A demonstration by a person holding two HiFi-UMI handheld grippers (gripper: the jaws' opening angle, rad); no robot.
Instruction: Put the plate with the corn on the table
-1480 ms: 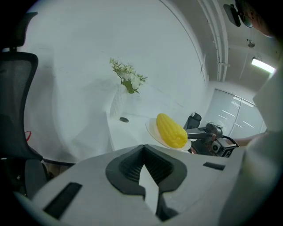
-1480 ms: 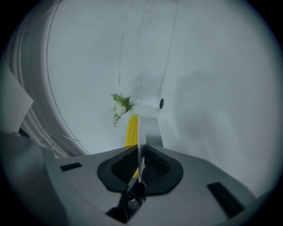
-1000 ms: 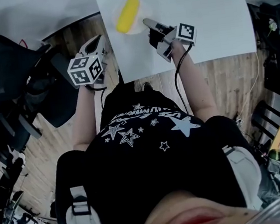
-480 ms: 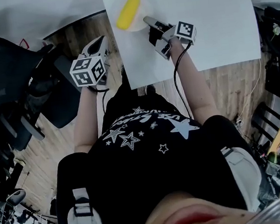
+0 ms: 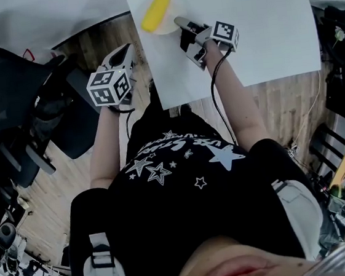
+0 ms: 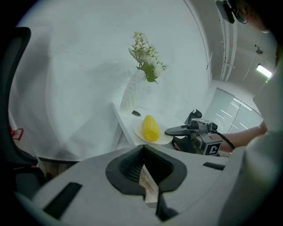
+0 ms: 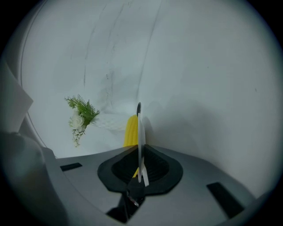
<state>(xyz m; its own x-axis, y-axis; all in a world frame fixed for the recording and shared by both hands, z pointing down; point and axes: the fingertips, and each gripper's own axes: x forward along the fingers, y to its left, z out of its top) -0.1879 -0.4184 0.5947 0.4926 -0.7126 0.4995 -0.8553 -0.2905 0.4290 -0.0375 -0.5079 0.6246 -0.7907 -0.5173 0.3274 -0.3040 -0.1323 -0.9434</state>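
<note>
A yellow corn cob (image 5: pixel 156 11) lies on a white plate (image 5: pixel 171 31) over the near left part of the white table (image 5: pixel 259 25). My right gripper (image 5: pixel 179 22) has the plate's near rim between its jaws, which are closing on it. In the right gripper view the plate (image 7: pixel 140 132) shows edge-on between the pads, with the corn (image 7: pixel 131 130) behind it. Whether the plate touches the table I cannot tell. My left gripper (image 5: pixel 124 52) is shut on nothing, over the wooden floor left of the table. From the left gripper view the corn (image 6: pixel 151 128) and plate (image 6: pixel 164 140) lie ahead.
A white vase of flowers (image 6: pixel 146 57) stands at the table's far side behind the plate, with a small dark thing (image 6: pixel 136 113) beside it. A black office chair (image 5: pixel 21 114) is to my left. Cables and equipment crowd the floor at the right.
My right gripper and the plate with the corn have moved slightly farther over the table. The left gripper has hardly moved.
</note>
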